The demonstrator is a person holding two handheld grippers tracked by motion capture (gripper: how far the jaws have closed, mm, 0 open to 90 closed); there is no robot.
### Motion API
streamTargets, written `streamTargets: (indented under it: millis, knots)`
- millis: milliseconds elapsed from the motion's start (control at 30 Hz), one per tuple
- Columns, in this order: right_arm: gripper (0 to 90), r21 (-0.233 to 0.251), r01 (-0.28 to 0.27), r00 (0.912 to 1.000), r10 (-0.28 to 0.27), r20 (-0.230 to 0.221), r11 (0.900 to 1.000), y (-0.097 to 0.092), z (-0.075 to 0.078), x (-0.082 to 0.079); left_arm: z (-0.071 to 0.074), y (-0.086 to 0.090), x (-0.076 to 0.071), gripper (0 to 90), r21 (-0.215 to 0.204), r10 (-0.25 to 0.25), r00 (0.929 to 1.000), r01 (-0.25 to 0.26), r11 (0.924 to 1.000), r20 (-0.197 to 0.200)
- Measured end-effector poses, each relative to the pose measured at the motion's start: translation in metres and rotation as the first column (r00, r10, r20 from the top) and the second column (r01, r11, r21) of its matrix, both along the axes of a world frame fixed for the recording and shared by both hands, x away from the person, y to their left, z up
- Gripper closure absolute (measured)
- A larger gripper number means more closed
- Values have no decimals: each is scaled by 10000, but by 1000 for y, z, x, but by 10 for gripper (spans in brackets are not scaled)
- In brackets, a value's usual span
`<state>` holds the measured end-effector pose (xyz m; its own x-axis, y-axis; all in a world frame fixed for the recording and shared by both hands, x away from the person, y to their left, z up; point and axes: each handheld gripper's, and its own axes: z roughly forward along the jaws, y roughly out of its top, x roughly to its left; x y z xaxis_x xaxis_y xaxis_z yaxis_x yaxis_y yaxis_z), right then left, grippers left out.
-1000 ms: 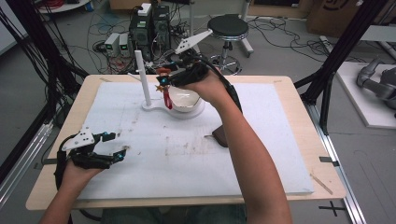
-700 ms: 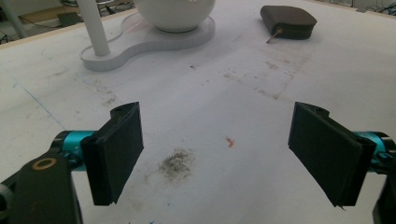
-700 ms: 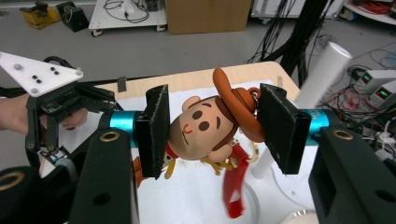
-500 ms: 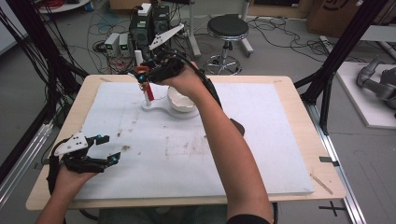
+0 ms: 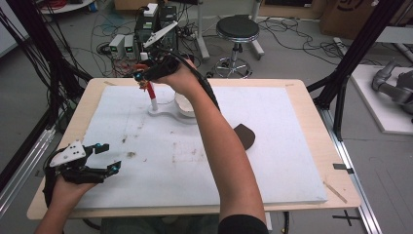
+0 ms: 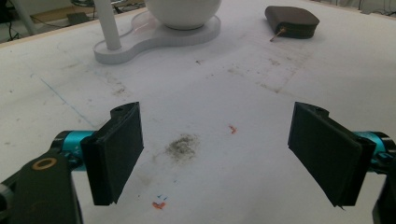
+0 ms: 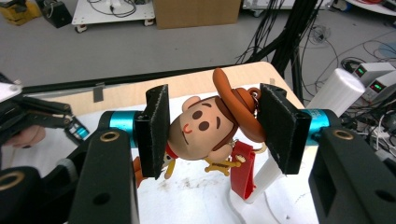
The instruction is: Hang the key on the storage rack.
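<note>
The right gripper [image 7: 212, 133], jaws clamped on a cowboy figure keychain [image 7: 212, 128], seems to hang it on the white post [image 7: 268, 179]; the left gripper [image 6: 229, 149] jaws stand apart.

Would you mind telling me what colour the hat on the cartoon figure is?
Orange-brown; the figure's cowboy hat shows best in the right gripper view.

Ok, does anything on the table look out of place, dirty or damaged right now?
The white mat is soiled: a grey smudge and small red flecks lie between the open left gripper's jaws. The cowboy figurine sits tilted sideways in the right gripper. Nothing looks spilled or broken.
</note>
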<state>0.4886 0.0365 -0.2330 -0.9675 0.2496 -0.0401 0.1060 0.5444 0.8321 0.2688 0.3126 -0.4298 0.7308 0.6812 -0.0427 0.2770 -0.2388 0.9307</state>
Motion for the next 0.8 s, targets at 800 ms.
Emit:
streamTargets:
  millis: [800]
  knots:
    - [280, 494, 1493, 9888, -1494, -34, 9876, -1, -7, 19, 0, -3, 2, 180, -6, -185, 9998, 185, 9998, 14]
